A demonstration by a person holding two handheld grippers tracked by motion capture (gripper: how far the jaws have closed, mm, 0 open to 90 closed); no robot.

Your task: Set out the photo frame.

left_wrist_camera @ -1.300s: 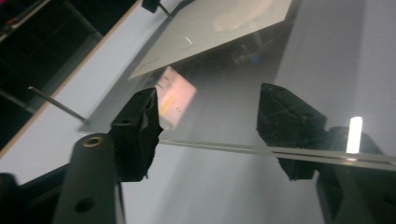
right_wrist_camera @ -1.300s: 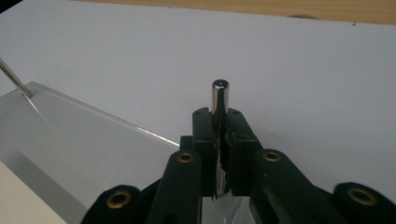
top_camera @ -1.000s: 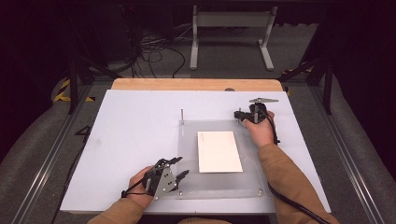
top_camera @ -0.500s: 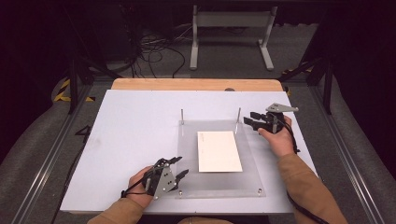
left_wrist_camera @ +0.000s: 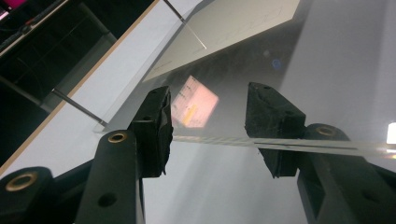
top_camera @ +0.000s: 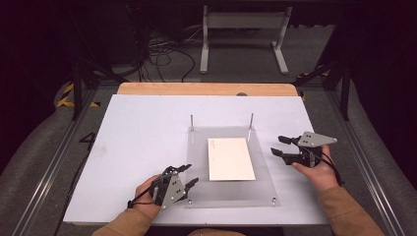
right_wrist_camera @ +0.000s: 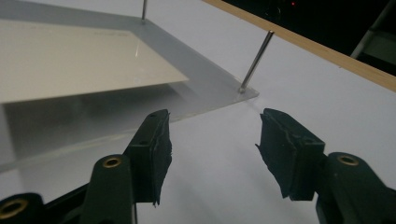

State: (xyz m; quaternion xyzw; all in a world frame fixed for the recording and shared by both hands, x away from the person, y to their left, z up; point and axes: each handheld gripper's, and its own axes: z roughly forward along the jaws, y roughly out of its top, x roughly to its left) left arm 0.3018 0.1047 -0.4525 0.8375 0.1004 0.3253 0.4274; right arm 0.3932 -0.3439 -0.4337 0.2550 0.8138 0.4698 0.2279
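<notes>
In the high view, even overhead light falls on the white rectangular desk, while the surroundings toward the upper frame sink into near black. In the left gripper view, the clear acrylic plate carries a pinkish reflection at centre and hazy glare; its near edge blurs.

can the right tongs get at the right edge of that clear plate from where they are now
Probably yes. The right tongs are open and point at the clear plate's right edge, with bare white table between. The metal pin stands farther along, out of the way.

Tan sleeves; black hand-held gripper jaws, brass screws, grey three-cornered plates.
</notes>
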